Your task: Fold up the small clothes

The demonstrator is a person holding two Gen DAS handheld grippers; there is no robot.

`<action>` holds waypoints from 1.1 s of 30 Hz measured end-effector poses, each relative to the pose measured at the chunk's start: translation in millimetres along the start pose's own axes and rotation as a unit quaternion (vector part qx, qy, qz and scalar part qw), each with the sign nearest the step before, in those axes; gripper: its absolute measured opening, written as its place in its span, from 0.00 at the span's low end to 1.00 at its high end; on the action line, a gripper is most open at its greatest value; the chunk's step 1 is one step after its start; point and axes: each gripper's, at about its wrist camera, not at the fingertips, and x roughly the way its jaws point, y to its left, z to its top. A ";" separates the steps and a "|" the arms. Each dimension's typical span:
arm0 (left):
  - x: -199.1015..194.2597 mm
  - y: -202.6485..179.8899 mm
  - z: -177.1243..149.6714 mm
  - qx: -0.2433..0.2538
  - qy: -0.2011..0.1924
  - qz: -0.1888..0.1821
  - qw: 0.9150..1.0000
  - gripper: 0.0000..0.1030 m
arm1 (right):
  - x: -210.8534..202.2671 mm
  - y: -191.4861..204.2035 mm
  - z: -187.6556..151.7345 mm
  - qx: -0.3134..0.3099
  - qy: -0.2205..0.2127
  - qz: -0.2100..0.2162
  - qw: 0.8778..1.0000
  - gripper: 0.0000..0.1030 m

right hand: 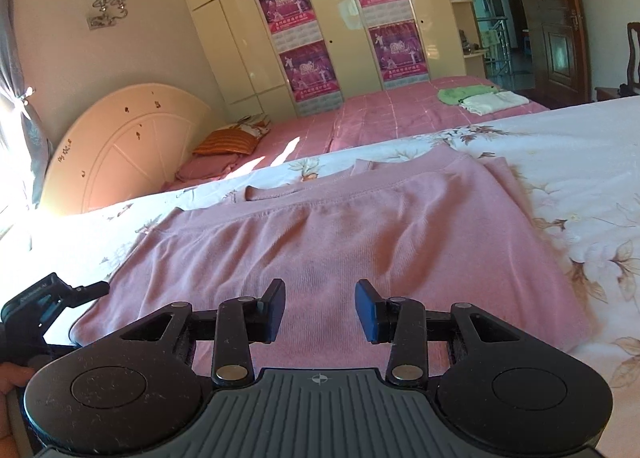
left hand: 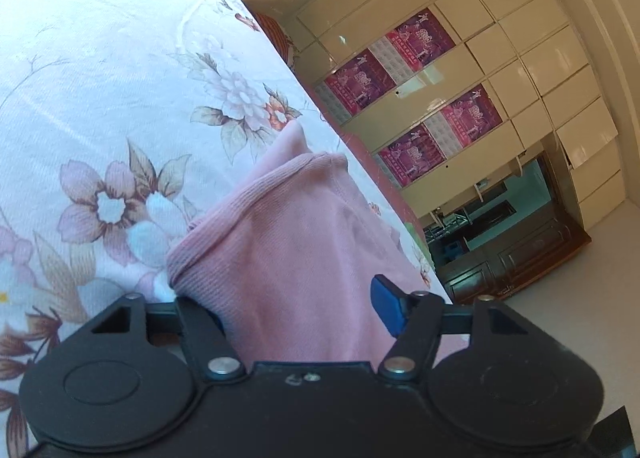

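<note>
While my left gripper (left hand: 304, 310) straddled a raised fold of the pink garment (right hand: 340, 242) near the bed's (right hand: 560, 137) edge, grip unconfirmed, my right gripper (right hand: 320, 310) hovered released; beyond, the cloth lay flat. I judged a loose pinch could let the fold slip.

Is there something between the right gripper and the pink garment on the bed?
Nothing visible. The right gripper hangs with jaws open and empty just above the pink garment, which lies on the floral bedspread.

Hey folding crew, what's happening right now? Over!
Left gripper around pink top's raised edge. Right gripper open above it, empty. Nothing in the way on floral sheet.
</note>
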 end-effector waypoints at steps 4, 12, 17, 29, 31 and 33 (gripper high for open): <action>3.0 0.2 1.1 -0.019 -0.015 0.000 1.000 0.55 | 13.1 5.9 4.8 0.011 0.000 0.011 1.000 0.39; 8.6 24.8 9.7 -0.071 0.011 -0.008 0.997 0.15 | 55.2 21.2 10.4 0.002 0.026 0.013 1.000 0.07; 10.6 36.9 15.3 -0.082 0.037 -0.034 0.995 0.11 | 71.6 41.9 14.7 -0.009 0.032 0.002 0.999 0.07; 22.9 32.0 23.3 -0.079 0.046 -0.025 0.996 0.10 | 105.7 51.9 3.7 -0.019 0.084 -0.028 0.996 0.07; 20.1 21.3 28.0 -0.055 0.047 -0.027 0.997 0.09 | 108.3 49.2 5.0 -0.014 0.087 -0.025 0.996 0.07; 13.4 -8.9 32.5 0.009 0.038 -0.038 0.999 0.08 | 110.8 47.8 5.8 -0.016 0.088 -0.022 0.996 0.05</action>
